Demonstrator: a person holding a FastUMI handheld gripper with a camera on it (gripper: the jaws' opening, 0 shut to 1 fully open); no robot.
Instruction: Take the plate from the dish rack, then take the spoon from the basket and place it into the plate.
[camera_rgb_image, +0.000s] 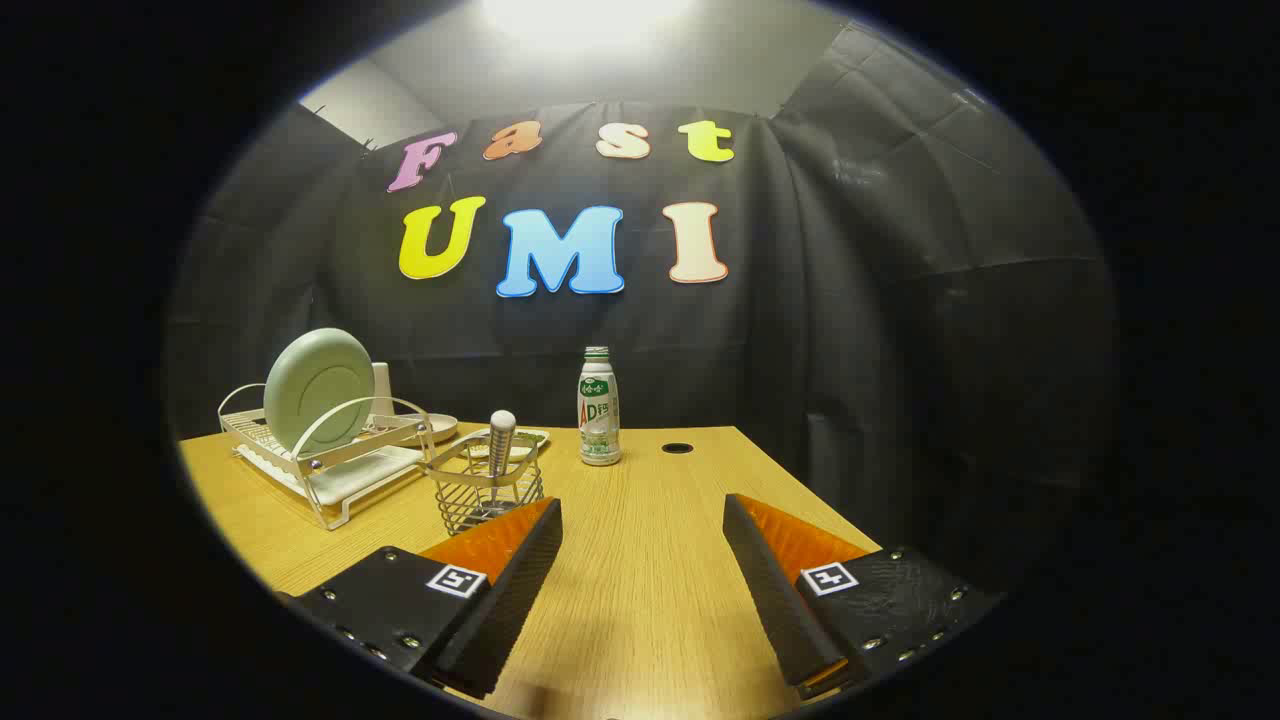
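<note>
Gripper (640, 530) jaws apart, empty; plate (318, 388) upright in dish rack (330, 470).

Support surface: light wood-grain table (640, 560), set against the black cloth wall.

On it, left rear: white wire dish rack (335, 455) on a drain tray, a pale green plate (318, 388) standing on edge in it. Just beside the rack, nearer the fingers: a wire basket (487, 492), a spoon (501, 440) upright inside, handle end up. Behind the basket lie a small flat dish (522, 437) and a round one (440, 425), partly hidden.

Middle rear: a bottle (598, 408), upright, white with green cap and label. Right of it, a dark round hole (677, 447) in the tabletop.

The gripper (642, 545) hangs over the bare near part, fingers wide apart, nothing between them.
</note>
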